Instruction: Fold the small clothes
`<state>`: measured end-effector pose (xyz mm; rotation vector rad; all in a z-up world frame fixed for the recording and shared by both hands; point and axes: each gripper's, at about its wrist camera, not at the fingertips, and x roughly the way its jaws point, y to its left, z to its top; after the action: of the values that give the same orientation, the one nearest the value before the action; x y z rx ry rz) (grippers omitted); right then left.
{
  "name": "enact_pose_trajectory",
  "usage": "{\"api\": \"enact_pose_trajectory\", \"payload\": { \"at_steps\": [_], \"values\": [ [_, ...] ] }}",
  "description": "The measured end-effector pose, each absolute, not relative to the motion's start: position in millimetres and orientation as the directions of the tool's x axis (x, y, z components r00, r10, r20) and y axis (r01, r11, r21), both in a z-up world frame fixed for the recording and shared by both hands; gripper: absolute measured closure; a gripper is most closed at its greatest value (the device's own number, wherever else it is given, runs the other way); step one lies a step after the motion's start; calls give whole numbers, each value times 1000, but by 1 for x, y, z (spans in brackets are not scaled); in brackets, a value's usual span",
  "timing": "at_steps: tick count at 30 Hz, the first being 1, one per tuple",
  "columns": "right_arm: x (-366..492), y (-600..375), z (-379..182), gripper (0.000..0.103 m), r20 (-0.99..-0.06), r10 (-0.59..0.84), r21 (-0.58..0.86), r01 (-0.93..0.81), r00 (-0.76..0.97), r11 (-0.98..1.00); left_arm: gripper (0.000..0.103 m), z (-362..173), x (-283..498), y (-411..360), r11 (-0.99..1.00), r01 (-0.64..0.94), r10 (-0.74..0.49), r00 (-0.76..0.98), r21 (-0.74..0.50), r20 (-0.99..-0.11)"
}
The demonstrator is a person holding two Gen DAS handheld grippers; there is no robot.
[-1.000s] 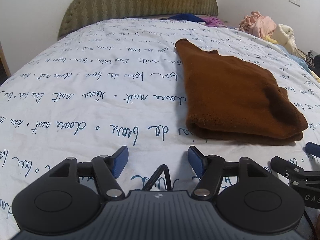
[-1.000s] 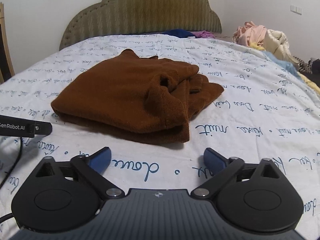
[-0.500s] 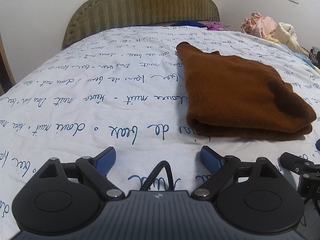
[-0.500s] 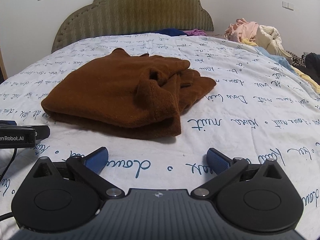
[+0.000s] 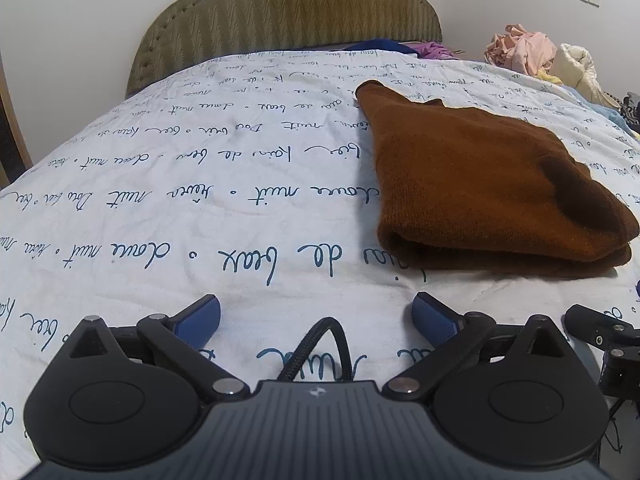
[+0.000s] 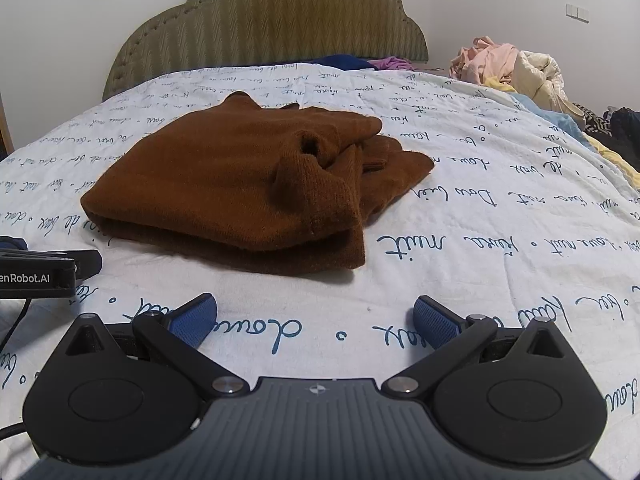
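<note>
One sweater (image 5: 480, 184) edge cut off.

Ahead of the left gripper's (image 5: 316, 314) opening, empty jaws lies bare white script-printed bedsheet (image 5: 168, 208); the folded brown knit garment (image 5: 472, 184) blocks ahead-right. That garment (image 6: 240, 184) sits ahead-left of the right gripper's (image 6: 316, 316) spread jaws, open sheet ahead-right.

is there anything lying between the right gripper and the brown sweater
Nothing visible. Only bare printed bedsheet lies between the open right gripper and the folded brown sweater. The left gripper sits off to the side, clear of that path.
</note>
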<state>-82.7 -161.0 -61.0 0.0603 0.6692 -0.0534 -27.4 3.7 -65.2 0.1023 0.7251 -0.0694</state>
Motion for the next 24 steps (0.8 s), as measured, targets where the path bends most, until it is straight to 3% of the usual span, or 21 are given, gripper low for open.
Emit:
{"api": "enact_pose_trajectory", "payload": {
  "at_steps": [24],
  "values": [
    [-82,-162,-62,0,-622,-26,44,69,783,997,0,-66,-28,5,993,100,-34,748,62,-663]
  ]
}}
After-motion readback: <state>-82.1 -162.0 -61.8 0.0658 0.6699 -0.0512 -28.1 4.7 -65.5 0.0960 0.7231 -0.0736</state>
